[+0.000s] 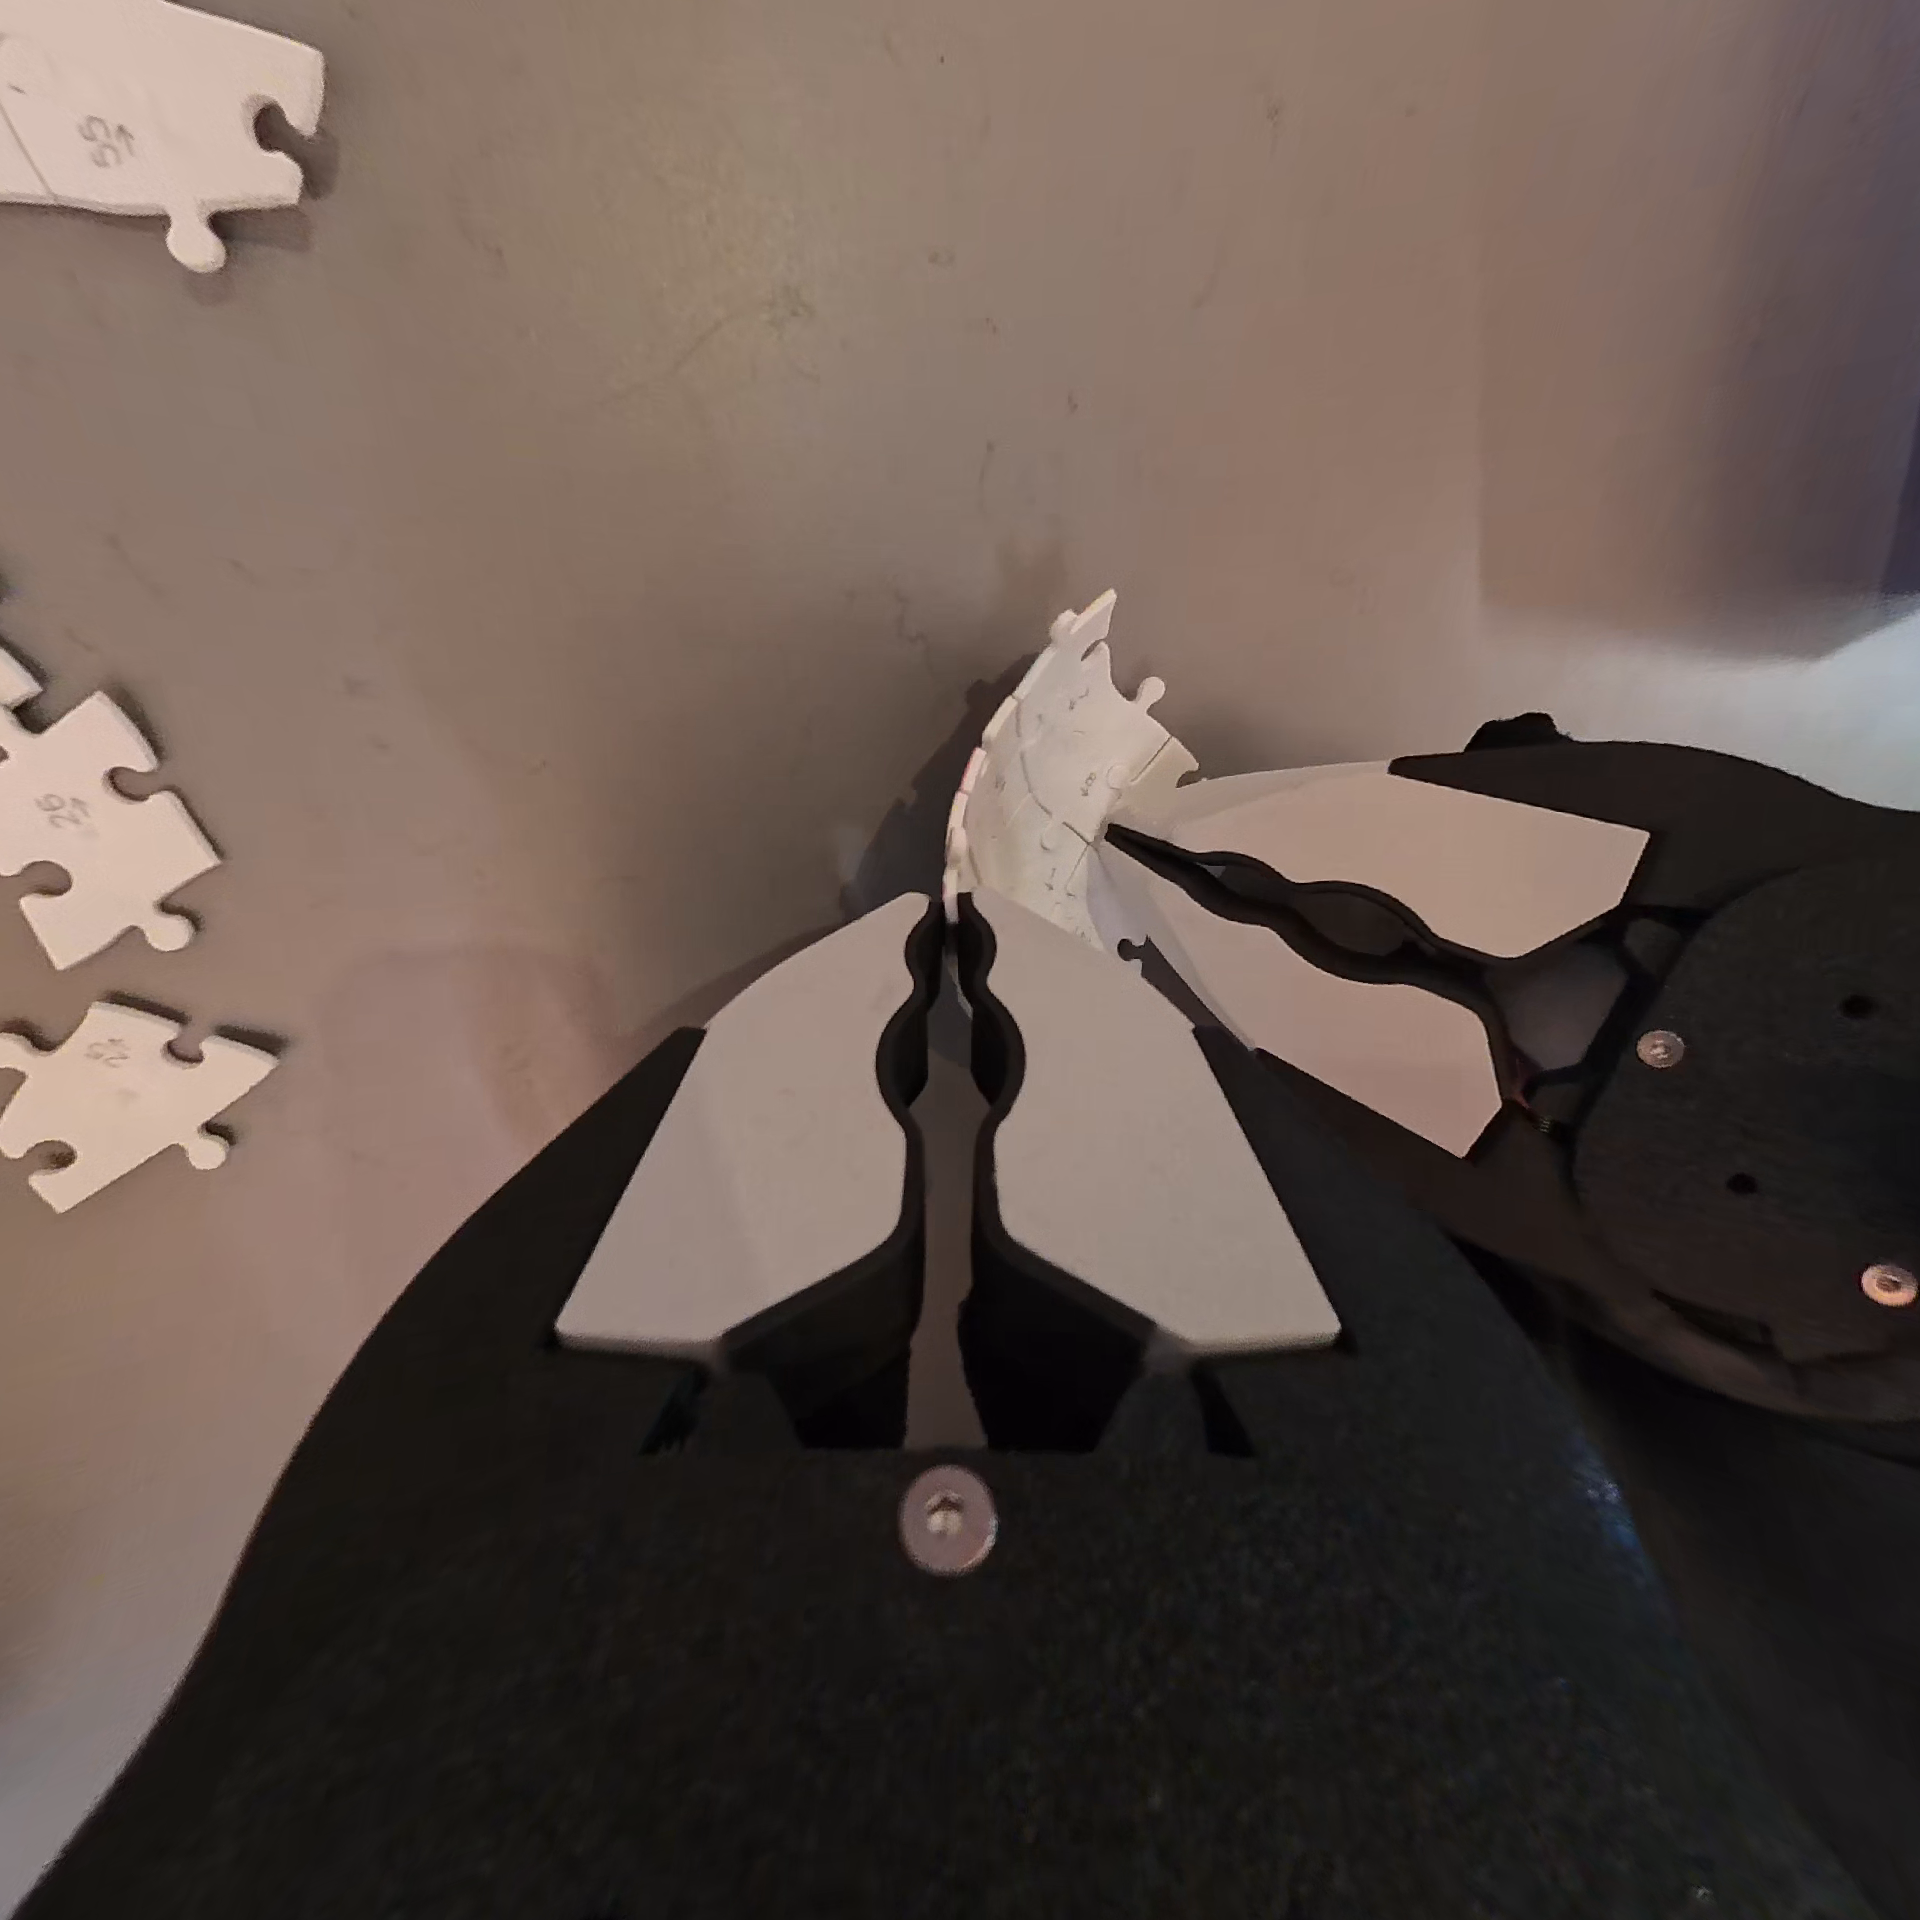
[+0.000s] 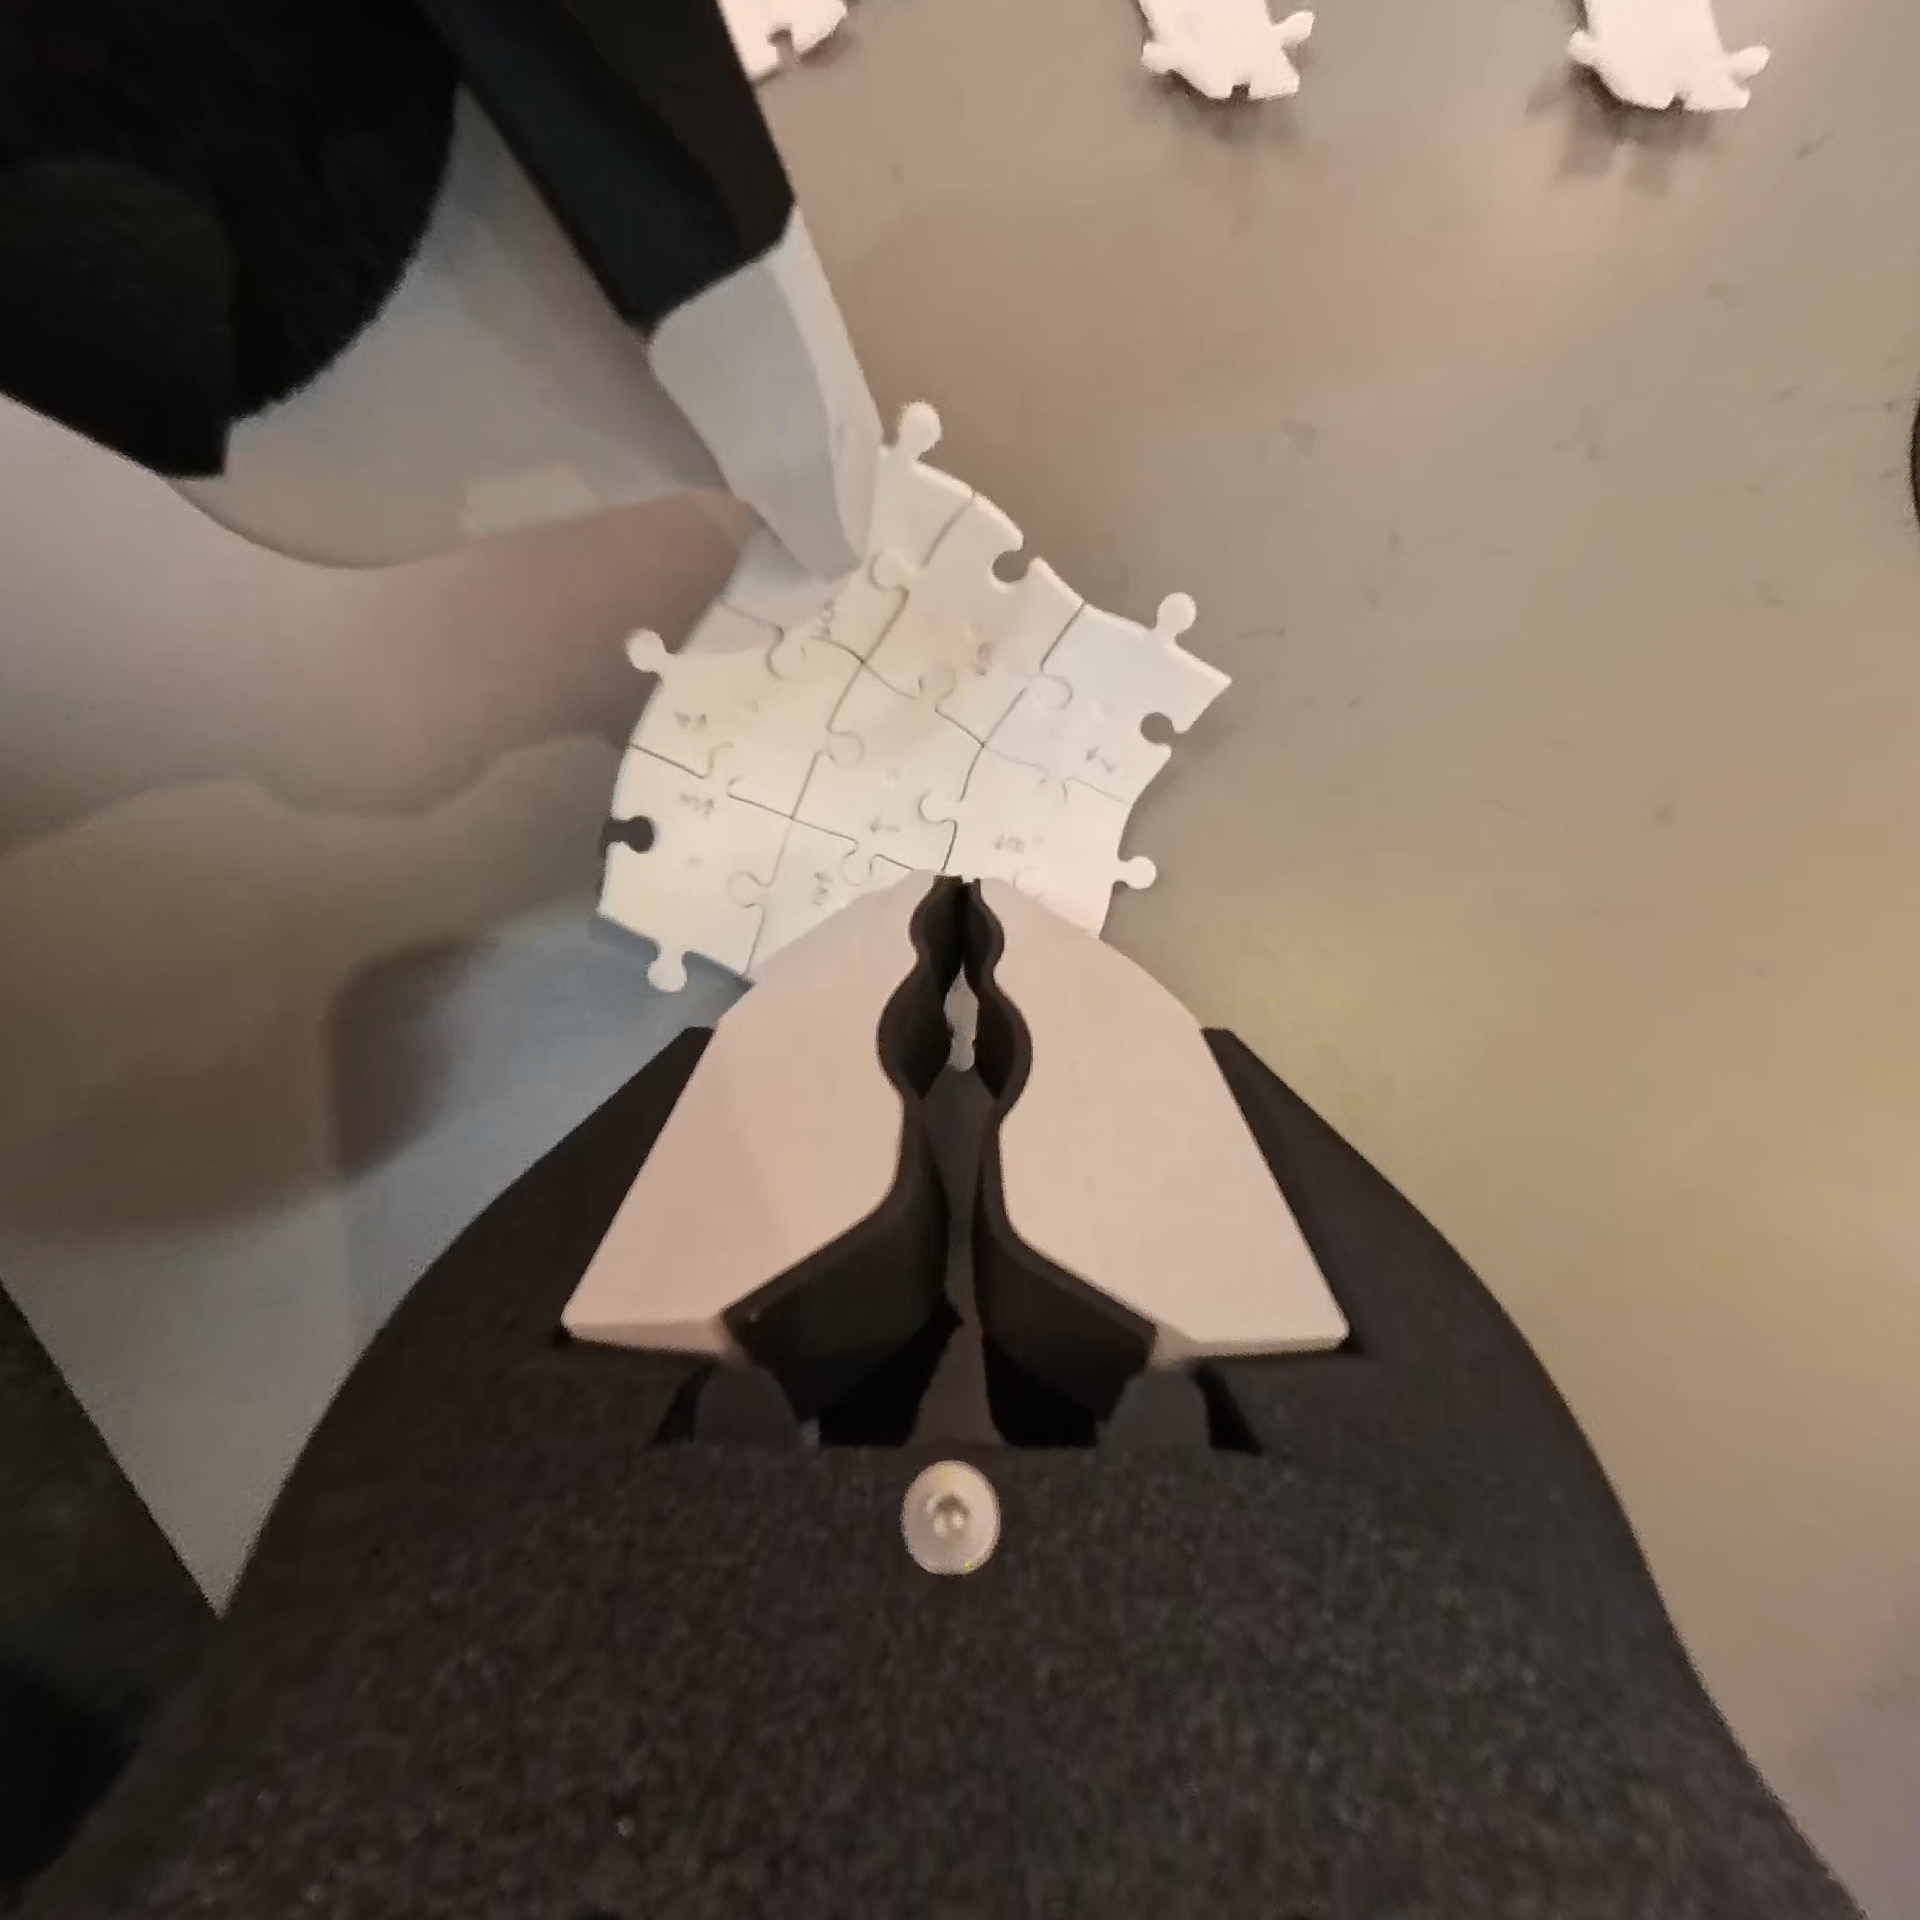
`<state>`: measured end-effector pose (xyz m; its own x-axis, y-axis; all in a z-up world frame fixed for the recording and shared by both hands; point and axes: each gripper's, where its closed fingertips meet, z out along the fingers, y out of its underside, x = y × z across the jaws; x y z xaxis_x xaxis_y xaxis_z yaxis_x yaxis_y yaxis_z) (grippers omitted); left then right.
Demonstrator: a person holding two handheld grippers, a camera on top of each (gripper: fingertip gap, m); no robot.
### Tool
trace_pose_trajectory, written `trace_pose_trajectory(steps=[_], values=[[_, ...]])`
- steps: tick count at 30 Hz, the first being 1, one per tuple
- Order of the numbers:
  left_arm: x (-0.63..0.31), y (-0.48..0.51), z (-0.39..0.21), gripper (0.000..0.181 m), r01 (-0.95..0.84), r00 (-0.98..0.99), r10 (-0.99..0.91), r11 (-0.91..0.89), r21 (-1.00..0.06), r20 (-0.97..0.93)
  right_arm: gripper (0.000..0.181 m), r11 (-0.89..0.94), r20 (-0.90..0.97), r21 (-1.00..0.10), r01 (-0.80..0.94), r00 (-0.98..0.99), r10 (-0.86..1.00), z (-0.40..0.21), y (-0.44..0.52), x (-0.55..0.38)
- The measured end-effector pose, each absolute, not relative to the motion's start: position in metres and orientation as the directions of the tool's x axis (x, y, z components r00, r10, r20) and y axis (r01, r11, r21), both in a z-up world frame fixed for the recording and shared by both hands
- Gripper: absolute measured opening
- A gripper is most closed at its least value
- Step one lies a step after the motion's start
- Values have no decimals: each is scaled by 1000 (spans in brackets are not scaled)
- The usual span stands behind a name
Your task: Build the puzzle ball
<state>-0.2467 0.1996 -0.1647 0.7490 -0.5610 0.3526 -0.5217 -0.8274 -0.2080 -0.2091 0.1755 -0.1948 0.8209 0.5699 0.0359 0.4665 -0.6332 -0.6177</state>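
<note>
A curved white panel of several joined puzzle pieces (image 2: 894, 717) is held above the grey table. In the left wrist view the panel (image 1: 1049, 810) shows nearly edge-on. My left gripper (image 1: 951, 909) is shut on the panel's near edge. My right gripper (image 2: 961, 894) is shut on another edge of the same panel. The right gripper also shows in the left wrist view (image 1: 1127, 836), coming in from the right. The left gripper shows in the right wrist view (image 2: 821, 520) at the panel's upper left corner.
Loose white puzzle pieces lie on the grey table (image 1: 727, 416): one at the top left (image 1: 135, 135) and two at the left edge (image 1: 94, 831), (image 1: 114, 1091). More loose pieces (image 2: 1226, 42) lie along the far edge in the right wrist view. Left tips to right tips: about 6 cm.
</note>
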Motion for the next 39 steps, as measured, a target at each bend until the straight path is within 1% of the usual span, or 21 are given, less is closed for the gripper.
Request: trace_pose_trajectory(steps=[2,4,5,7,8,12,15,21,25,28,39], values=[[-247,200,-165,2,-521,749,-561,-827,-210,353,0,-638,31,-610,470,819,574,-195,176,-209],[-246,200,-165,2,-517,747,-559,-829,-212,360,0,-660,-17,-609,441,824,566,-194,175,-208],[-247,200,-166,2,-514,748,-556,-831,-214,362,0,-658,-18,-621,426,832,555,-190,177,-204],[-249,200,-168,2,-506,749,-548,-836,-213,373,0,-628,-47,-682,375,835,548,-172,180,-200],[-250,199,-168,2,-501,749,-544,-839,-212,379,0,-620,-50,-688,376,828,558,-169,181,-200],[-250,200,-169,2,-497,744,-539,-841,-213,395,0,-616,7,-633,470,799,602,-184,178,-207],[-250,200,-168,2,-499,740,-542,-839,-216,397,0,-617,31,-606,503,790,613,-193,176,-213],[-249,201,-166,2,-505,739,-551,-834,-223,388,0,-591,79,-600,540,775,627,-195,176,-213],[-247,202,-167,2,-503,735,-549,-835,-224,397,0,-606,66,-591,532,781,621,-192,175,-213],[-247,200,-168,2,-499,735,-546,-837,-224,402,0,-577,47,-647,500,780,624,-181,177,-220],[-247,200,-169,2,-502,732,-550,-834,-229,402,0,-578,95,-614,537,778,622,-194,178,-221]])
